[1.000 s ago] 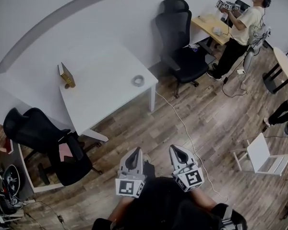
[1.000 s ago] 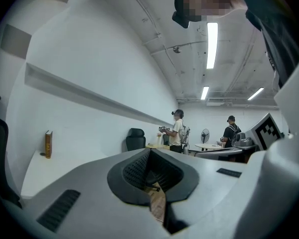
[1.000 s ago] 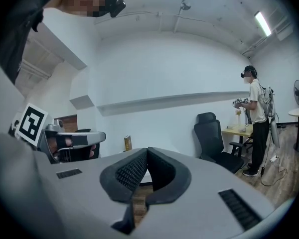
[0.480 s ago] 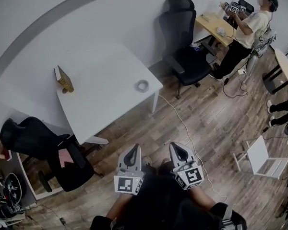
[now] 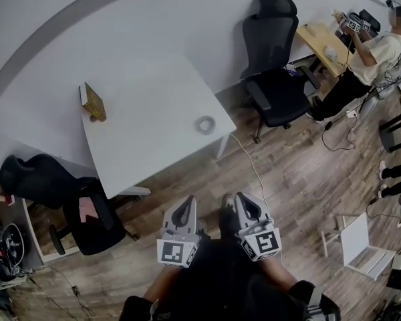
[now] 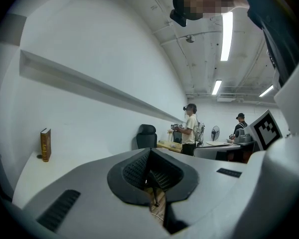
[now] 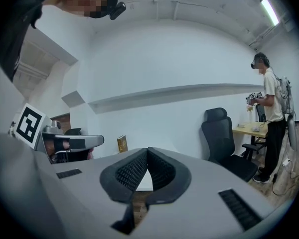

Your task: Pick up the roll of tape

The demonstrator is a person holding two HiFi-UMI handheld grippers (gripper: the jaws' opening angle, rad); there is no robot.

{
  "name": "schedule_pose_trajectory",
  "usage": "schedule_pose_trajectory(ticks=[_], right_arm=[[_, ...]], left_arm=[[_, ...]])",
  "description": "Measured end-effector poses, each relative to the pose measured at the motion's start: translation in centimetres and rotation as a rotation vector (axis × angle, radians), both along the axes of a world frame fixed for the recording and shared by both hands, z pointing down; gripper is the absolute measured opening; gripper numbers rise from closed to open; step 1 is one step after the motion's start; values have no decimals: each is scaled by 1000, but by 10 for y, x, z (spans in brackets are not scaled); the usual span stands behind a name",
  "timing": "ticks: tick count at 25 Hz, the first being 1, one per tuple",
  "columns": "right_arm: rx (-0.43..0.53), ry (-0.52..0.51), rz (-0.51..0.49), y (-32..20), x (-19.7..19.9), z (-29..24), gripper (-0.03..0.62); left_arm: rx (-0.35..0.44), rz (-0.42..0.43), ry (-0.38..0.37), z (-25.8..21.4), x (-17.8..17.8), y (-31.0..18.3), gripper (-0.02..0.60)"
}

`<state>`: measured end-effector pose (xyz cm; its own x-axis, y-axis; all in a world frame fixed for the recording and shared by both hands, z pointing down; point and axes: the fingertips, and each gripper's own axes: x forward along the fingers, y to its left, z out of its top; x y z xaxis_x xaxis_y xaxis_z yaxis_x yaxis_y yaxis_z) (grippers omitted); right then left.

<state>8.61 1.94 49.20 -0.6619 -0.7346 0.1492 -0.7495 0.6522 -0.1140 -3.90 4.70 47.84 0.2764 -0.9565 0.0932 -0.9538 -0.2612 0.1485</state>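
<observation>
A small pale roll of tape (image 5: pixel 204 124) lies flat near the right edge of a white table (image 5: pixel 147 129) in the head view. My left gripper (image 5: pixel 185 207) and right gripper (image 5: pixel 246 203) hang side by side over the wooden floor, well short of the table. Both are shut with nothing between the jaws. In the left gripper view the left gripper (image 6: pixel 148 153) points at the wall and table, with the tape hidden. The right gripper (image 7: pixel 148 152) also looks toward the table, and no tape shows there.
A brown book (image 5: pixel 93 101) stands at the table's far left. Black office chairs sit at the left (image 5: pixel 60 196) and behind the table (image 5: pixel 275 79). A white cable (image 5: pixel 254 172) runs over the floor. Another person (image 5: pixel 367 55) stands at a wooden desk (image 5: pixel 324 42).
The view has shifted, so the table and tape sit nearer and lower in the picture. Both grippers stay shut and close to the body.
</observation>
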Motion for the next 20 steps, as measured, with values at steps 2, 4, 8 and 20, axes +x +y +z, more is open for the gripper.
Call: schedule_pose_trajectory(ticks=[2, 4, 8, 20], right_arm=[[4, 5, -37, -25, 2, -1, 12], [9, 11, -79, -49, 5, -2, 12], [12, 23, -162, -93, 12, 1, 12], [-16, 20, -296, -166, 14, 15, 12]], left_arm=[[-10, -25, -21, 4, 5, -23, 17], [-21, -58, -28, 7, 11, -45, 17], [-29, -129, -14, 3, 23, -85, 17], [-61, -246, -22, 11, 32, -149, 17]])
